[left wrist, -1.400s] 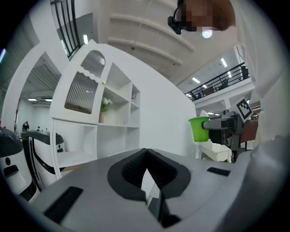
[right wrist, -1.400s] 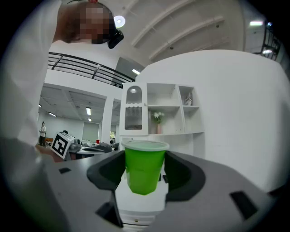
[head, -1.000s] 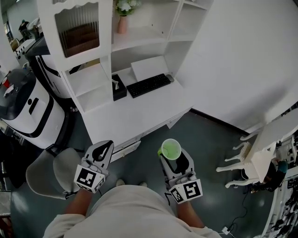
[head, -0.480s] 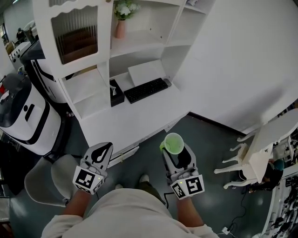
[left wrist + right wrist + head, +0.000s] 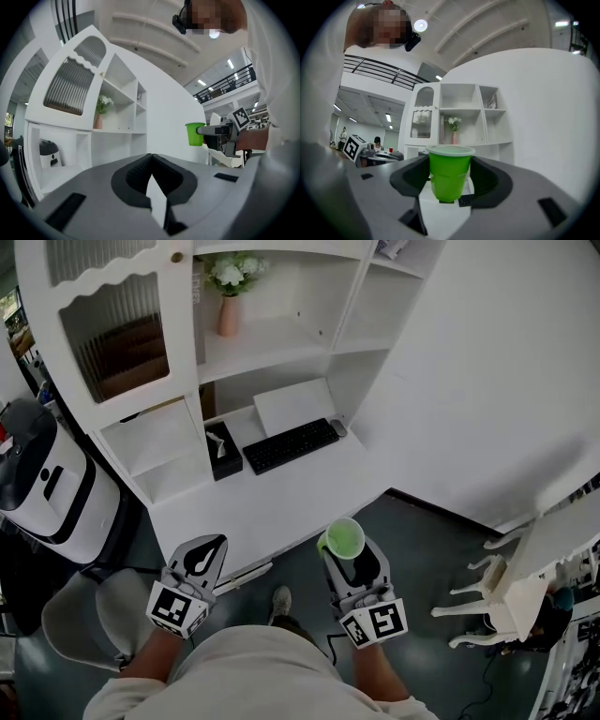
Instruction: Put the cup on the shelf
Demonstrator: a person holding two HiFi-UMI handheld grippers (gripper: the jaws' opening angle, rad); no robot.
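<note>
Two grippers, one cup point(image 5: 344, 540). Right gripper point(image 5: 345, 557) fingers hold green cup upright, rim up; shelf point(image 5: 258, 338) lies straight ahead and higher, past counter point(image 5: 272, 507) edge. Left gripper point(image 5: 208, 547) fingers closed together, empty.

You're wearing a pale tee point(image 5: 253, 667) and a light shoe point(image 5: 280, 597); your left gripper point(image 5: 212, 547) and right gripper point(image 5: 349, 557) are sporting grey-and-black shells with black-and-white marker cubes point(image 5: 178, 606).
</note>
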